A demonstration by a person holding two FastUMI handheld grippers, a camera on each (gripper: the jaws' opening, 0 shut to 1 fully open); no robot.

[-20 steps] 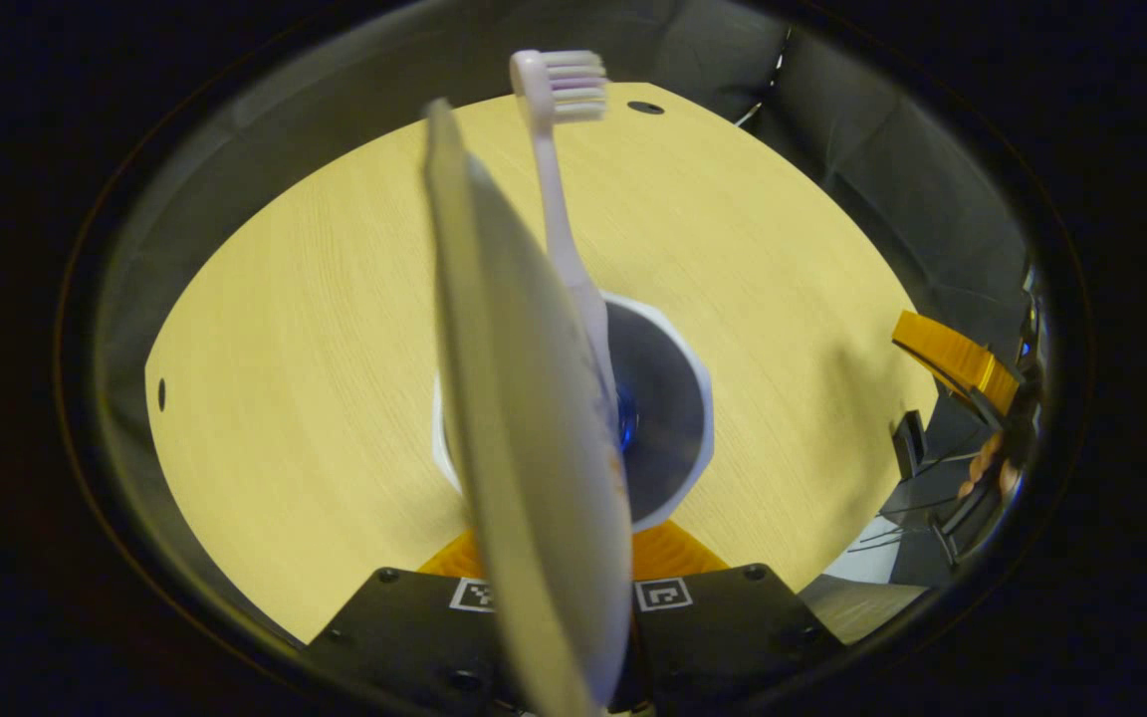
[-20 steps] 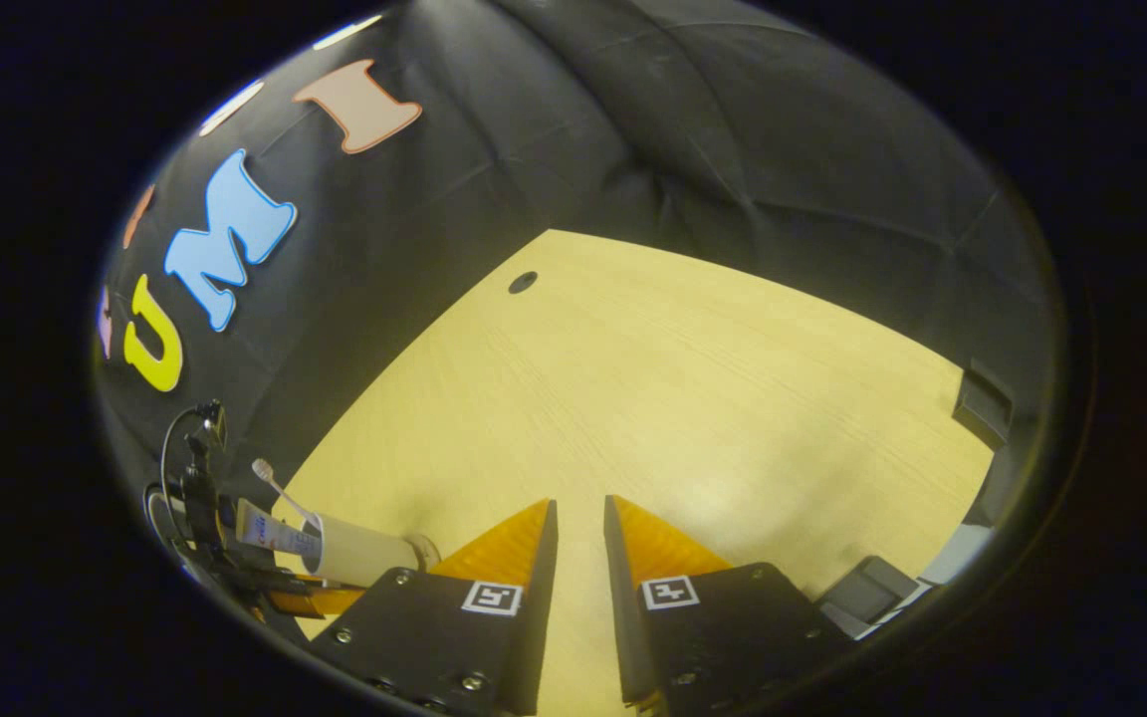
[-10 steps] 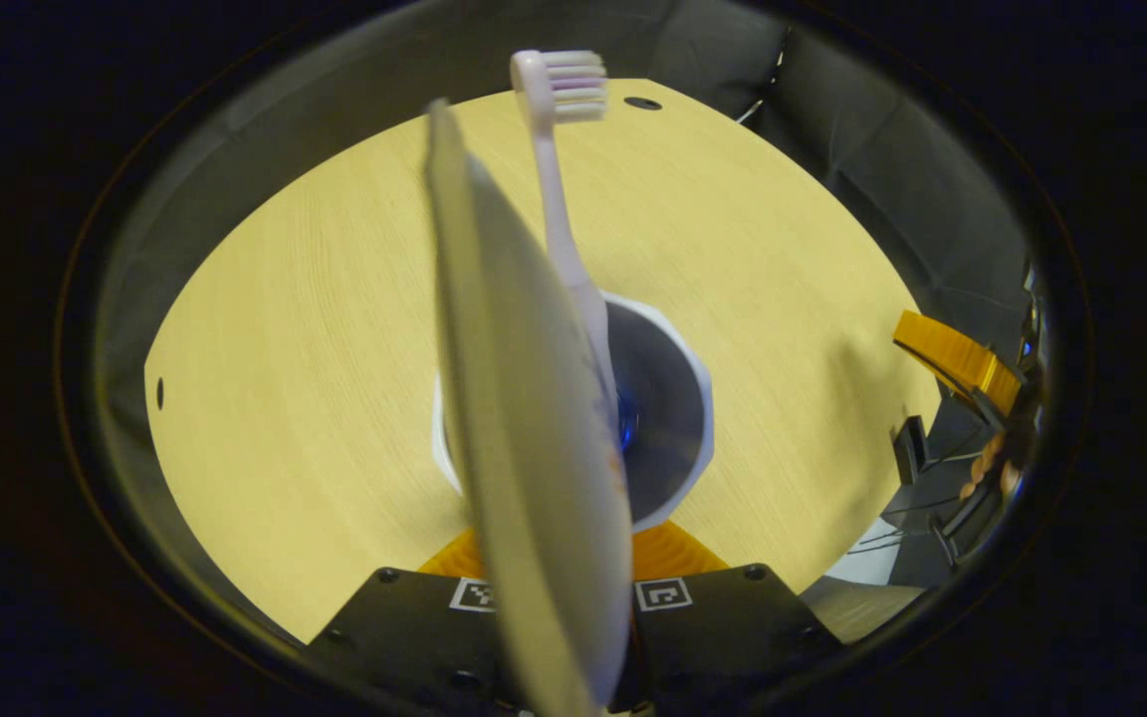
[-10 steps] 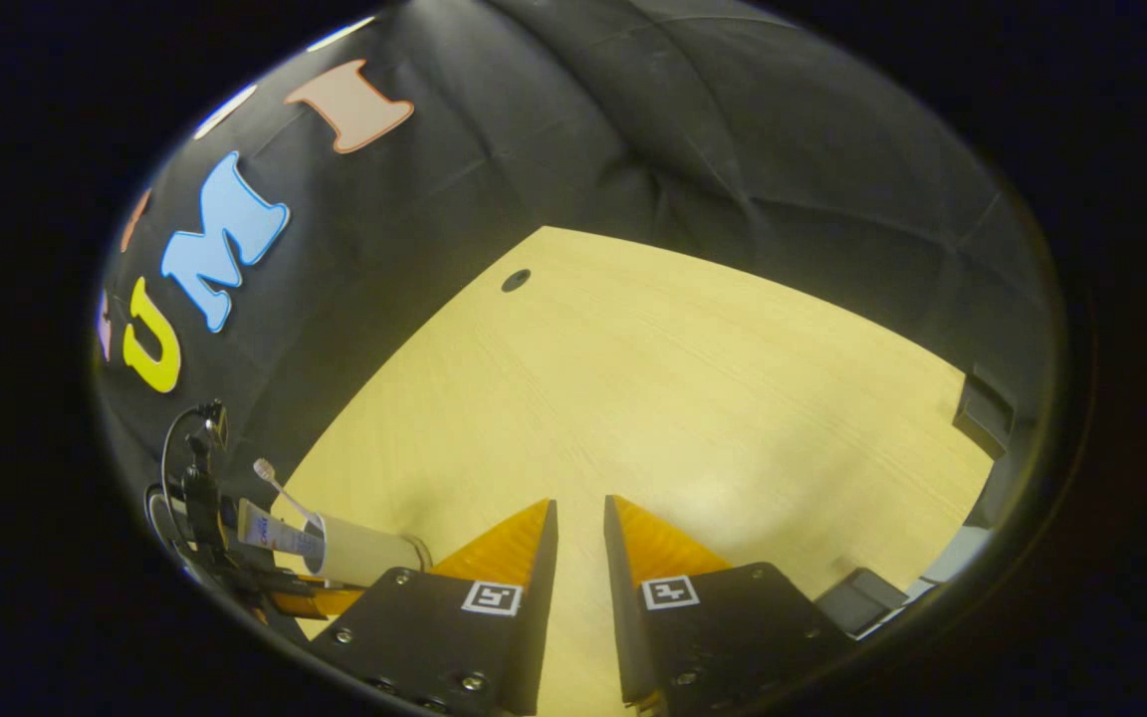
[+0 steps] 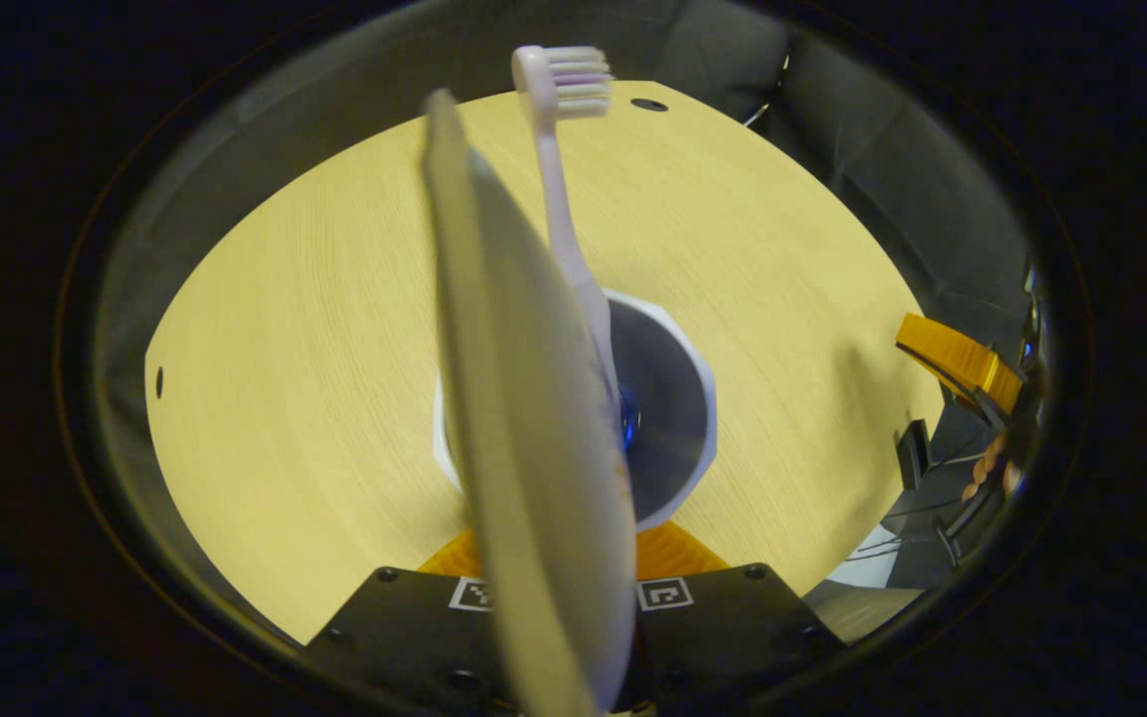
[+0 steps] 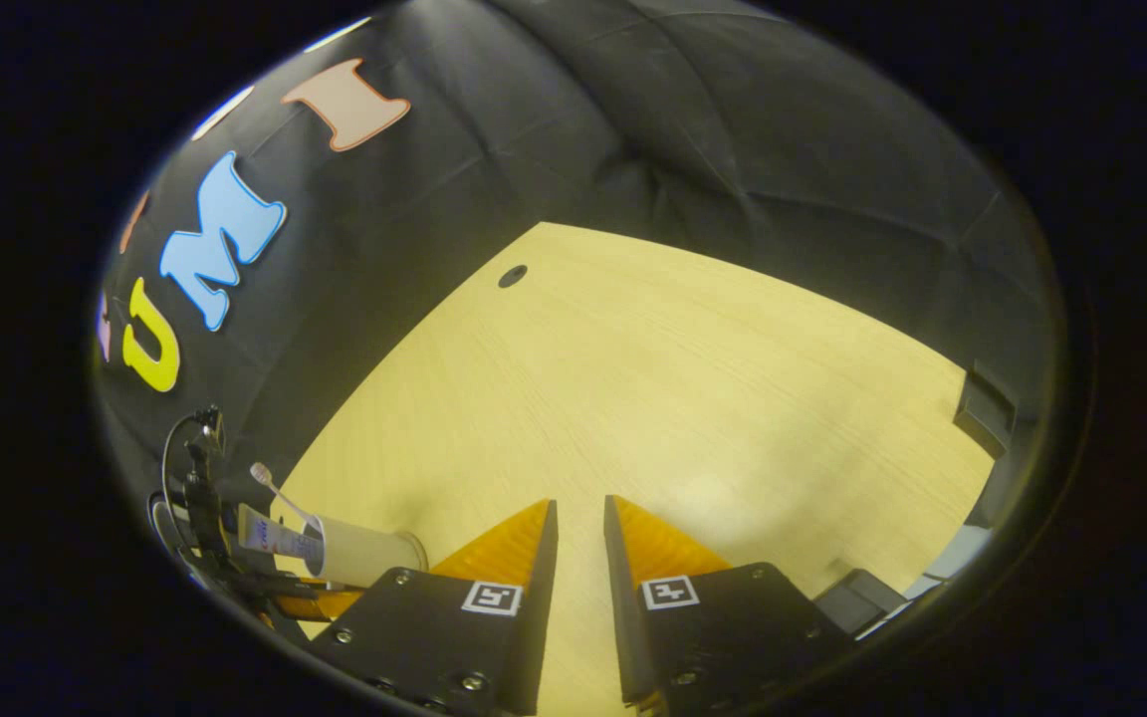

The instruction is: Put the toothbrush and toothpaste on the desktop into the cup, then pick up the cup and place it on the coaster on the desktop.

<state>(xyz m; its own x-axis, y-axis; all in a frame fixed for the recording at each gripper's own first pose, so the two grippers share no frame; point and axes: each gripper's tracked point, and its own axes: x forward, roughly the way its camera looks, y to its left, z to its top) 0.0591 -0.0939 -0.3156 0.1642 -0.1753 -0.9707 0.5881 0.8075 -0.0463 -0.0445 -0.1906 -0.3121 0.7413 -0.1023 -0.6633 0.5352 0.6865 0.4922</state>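
Light wooden desktop point(image 6: 693, 398), cup point(image 6: 364, 556) possibly lifted

The left tool point(image 5: 559, 543) is held above the bench point(image 5: 315, 299), its fingers closed on the cup point(image 5: 678, 329). The right tool point(image 6: 580, 538) is held low, fingers parallel with a narrow gap between them.

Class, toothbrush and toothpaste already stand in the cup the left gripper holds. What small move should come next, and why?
Probably carry the cup on toward the coaster. The toothbrush and toothpaste are already inside it, and the left gripper grips its wall. I cannot see the coaster on the desktop, so move slowly until it comes into view.
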